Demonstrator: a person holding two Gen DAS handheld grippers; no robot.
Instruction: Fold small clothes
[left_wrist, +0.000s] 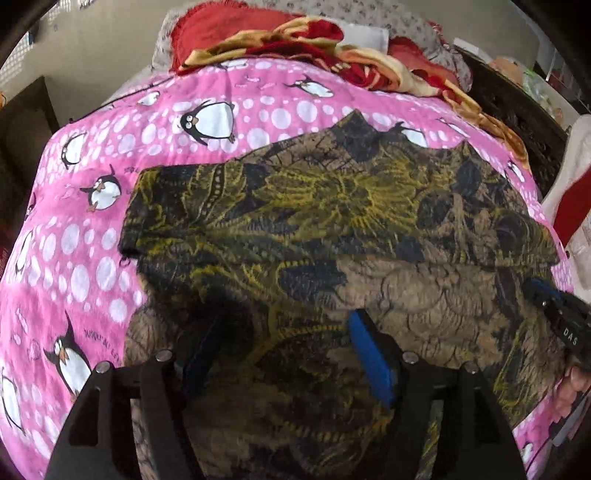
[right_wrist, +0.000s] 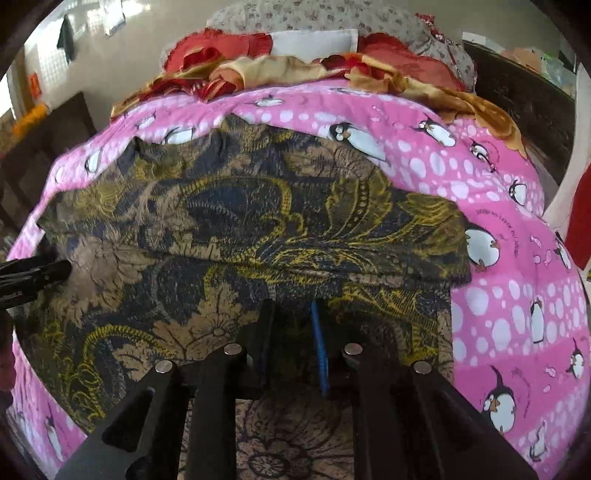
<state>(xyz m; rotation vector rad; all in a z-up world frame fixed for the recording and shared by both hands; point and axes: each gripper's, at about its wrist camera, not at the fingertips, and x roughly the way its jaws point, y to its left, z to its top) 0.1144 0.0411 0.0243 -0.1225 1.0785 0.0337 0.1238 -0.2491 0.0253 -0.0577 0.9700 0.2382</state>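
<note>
One bed, covered by one pink penguin-print blanket (left_wrist: 92, 266), carries one dark garment (left_wrist: 332, 221) printed in yellow and tan; it lies spread across the middle of the blanket, its long axis running side to side, with one folded layer lying over its far part. A heap of red and gold fabric (left_wrist: 295, 40) sits at the far end. Two claws hover over the garment's near edge: the left claw (left_wrist: 291, 350) stands wide, empty; the right claw (right_wrist: 295, 332) is nearly closed, and I cannot tell whether cloth is pinched.

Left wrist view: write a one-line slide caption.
Open left gripper above a partly folded patterned garment on a pink penguin bedspread.
</note>
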